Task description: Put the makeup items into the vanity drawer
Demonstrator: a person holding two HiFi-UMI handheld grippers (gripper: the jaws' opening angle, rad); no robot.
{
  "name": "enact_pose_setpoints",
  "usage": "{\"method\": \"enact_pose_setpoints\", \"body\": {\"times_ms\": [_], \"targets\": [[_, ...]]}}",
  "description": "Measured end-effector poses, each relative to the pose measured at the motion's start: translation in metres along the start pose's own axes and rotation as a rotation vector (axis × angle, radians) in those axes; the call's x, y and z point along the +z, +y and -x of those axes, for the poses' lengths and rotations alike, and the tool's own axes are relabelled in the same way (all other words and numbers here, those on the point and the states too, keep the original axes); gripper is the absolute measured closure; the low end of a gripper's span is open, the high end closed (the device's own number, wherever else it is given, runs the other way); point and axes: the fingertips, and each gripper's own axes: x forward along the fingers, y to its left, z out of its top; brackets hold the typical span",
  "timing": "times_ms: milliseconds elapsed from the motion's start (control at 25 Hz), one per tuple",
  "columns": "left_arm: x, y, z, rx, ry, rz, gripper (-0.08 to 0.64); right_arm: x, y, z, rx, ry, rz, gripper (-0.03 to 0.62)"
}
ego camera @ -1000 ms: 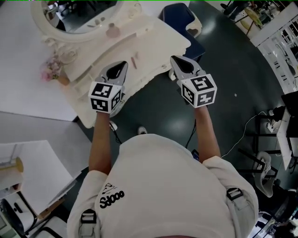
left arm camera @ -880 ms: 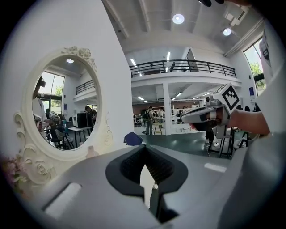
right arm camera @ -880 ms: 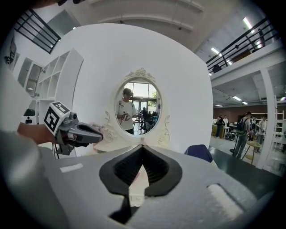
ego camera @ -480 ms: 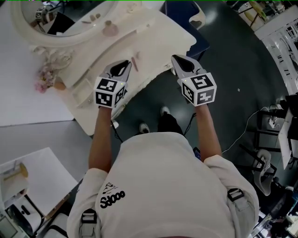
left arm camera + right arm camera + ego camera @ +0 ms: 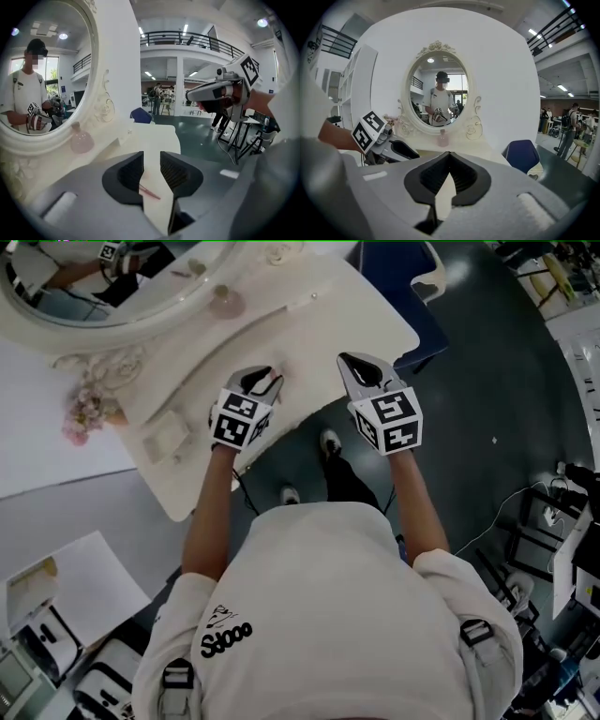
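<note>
A thin pink makeup stick (image 5: pixel 150 192) lies on the cream vanity top (image 5: pixel 366 320). My left gripper (image 5: pixel 151 161) hovers right over it. Its jaws are opening, and the stick shows in the gap between them, untouched by the pads. In the head view the left gripper (image 5: pixel 262 379) is over the tabletop near the front edge. My right gripper (image 5: pixel 349 360) is a hand's width to its right, shut with nothing in it, over the table's front edge. The right gripper view shows its tips (image 5: pixel 449 157) meeting. I cannot make out the drawer.
A round pink bottle (image 5: pixel 225 304) stands at the foot of the oval mirror (image 5: pixel 84 306). Pink flowers (image 5: pixel 84 413) sit at the table's left end. A blue chair (image 5: pixel 427 296) stands beyond the table's right end. The person's feet (image 5: pixel 328 442) are under the front edge.
The left gripper moved forward over the tabletop to the pink stick, and its jaws went from shut to apart. The right gripper kept its place, shut.
</note>
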Motion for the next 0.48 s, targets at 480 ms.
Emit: {"method": "enact_pose_setpoints", "body": {"times_ms": [480], "targets": [[-0.06, 0.021, -0.109, -0.018, 0.288, 0.088, 0.362, -0.049, -0.029, -0.085, 0.188, 0.132, -0.017, 0.589]]}}
